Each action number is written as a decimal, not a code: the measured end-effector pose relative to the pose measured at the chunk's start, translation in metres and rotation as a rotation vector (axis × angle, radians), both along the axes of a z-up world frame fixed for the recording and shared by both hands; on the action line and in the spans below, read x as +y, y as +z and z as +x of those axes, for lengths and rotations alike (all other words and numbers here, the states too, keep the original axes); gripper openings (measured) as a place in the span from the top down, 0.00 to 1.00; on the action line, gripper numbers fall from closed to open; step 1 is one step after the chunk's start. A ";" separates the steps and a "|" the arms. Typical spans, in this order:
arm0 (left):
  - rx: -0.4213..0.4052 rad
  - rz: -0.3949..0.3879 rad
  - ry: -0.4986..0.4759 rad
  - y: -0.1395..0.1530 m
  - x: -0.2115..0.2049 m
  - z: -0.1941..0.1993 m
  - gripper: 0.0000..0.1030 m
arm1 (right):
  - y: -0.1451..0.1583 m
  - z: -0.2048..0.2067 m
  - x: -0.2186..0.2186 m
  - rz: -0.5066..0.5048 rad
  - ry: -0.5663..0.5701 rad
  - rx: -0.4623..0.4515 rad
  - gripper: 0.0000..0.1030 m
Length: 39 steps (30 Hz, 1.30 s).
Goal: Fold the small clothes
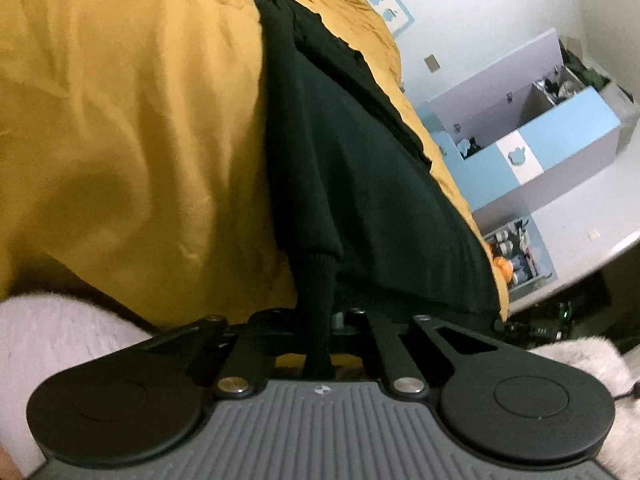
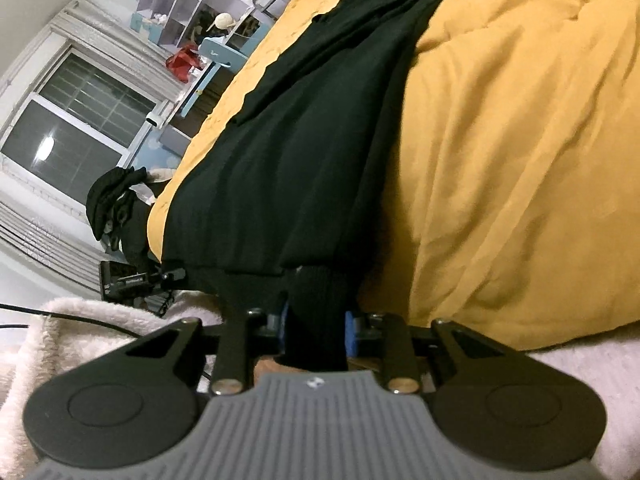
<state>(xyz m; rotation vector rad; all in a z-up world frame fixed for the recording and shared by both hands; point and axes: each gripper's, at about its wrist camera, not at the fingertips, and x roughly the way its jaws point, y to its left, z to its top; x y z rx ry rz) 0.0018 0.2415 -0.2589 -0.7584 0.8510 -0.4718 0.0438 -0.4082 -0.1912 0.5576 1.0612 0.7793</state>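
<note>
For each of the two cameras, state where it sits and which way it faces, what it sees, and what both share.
Left wrist: on the left gripper, facing forward and down along its fingers, shut on a ribbed cuff of the black garment; cabinets behind.
Right wrist: on the right gripper, same slant, clamping the other cuff; window behind.
Shared: the garment, the mustard bedspread and fluffy pale sleeves.

White walls, blue-grey shelving, dark window, mustard bedspread
</note>
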 end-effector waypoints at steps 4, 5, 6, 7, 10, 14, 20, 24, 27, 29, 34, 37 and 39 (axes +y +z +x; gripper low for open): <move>-0.009 -0.115 0.037 0.012 0.004 -0.008 0.95 | 0.015 -0.003 -0.008 0.080 -0.015 -0.021 0.81; -0.026 -0.145 0.048 0.015 0.006 -0.009 0.95 | 0.019 -0.004 -0.010 0.098 -0.022 -0.033 0.82; -0.045 -0.168 0.058 0.019 0.007 -0.010 0.95 | 0.023 -0.004 -0.011 0.124 -0.029 -0.039 0.84; -0.053 -0.184 0.070 0.021 0.009 -0.009 0.95 | 0.026 -0.003 -0.012 0.149 -0.038 -0.044 0.85; -0.059 -0.227 0.103 0.023 0.011 -0.001 0.95 | 0.033 0.002 -0.014 0.205 -0.065 -0.071 0.87; -0.113 -0.284 0.141 0.034 0.006 0.008 0.95 | 0.043 0.011 -0.011 0.279 -0.114 -0.108 0.93; -0.204 -0.346 0.195 0.060 0.008 0.040 0.95 | 0.052 0.040 -0.023 0.468 -0.268 -0.146 0.95; -0.235 -0.357 0.219 0.073 0.017 0.084 0.95 | 0.055 0.075 -0.024 0.566 -0.374 -0.170 0.95; -0.268 -0.347 0.215 0.089 0.030 0.134 0.95 | 0.063 0.116 -0.023 0.579 -0.424 -0.194 0.95; -0.279 -0.335 0.209 0.097 0.037 0.164 0.95 | 0.068 0.147 -0.021 0.559 -0.451 -0.208 0.96; -0.291 -0.311 0.186 0.112 0.046 0.251 0.95 | 0.066 0.231 -0.018 0.559 -0.530 -0.218 0.96; -0.282 -0.301 0.189 0.110 0.053 0.298 0.95 | 0.064 0.288 -0.011 0.551 -0.556 -0.224 0.96; -0.270 -0.310 0.206 0.103 0.059 0.325 0.95 | 0.060 0.326 -0.005 0.536 -0.572 -0.224 0.96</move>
